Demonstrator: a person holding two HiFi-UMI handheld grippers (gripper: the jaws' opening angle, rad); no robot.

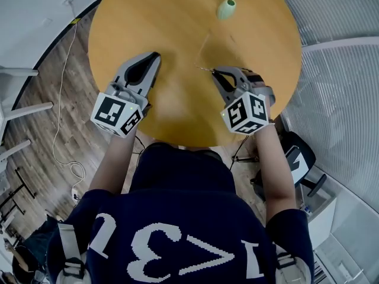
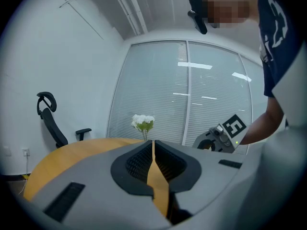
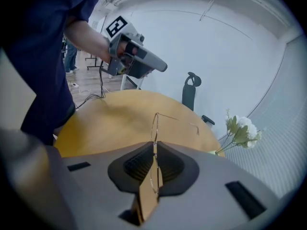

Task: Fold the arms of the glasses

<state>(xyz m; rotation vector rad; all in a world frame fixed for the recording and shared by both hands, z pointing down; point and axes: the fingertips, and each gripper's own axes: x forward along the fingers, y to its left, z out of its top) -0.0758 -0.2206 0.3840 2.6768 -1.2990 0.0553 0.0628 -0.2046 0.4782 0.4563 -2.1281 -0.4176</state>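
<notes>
Right tongs (image 3: 154, 145) are clenched on the thin gold wire-framed glasses (image 3: 154, 127). I see them pinching a lens rim edge-on, one arm jutting right, over the near right of the round orange wooden desk (image 1: 177, 22). Left tongs (image 2: 153, 145) are clenched on nothing, well apart at near left. At the far edge stands a pale green vase (image 1: 226, 8) of white flowers (image 3: 247, 126).

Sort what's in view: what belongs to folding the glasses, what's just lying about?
Job: glasses, pinched in the right tool; left tool, shut and empty.
Lying about: vase of flowers on the table; office chair.
</notes>
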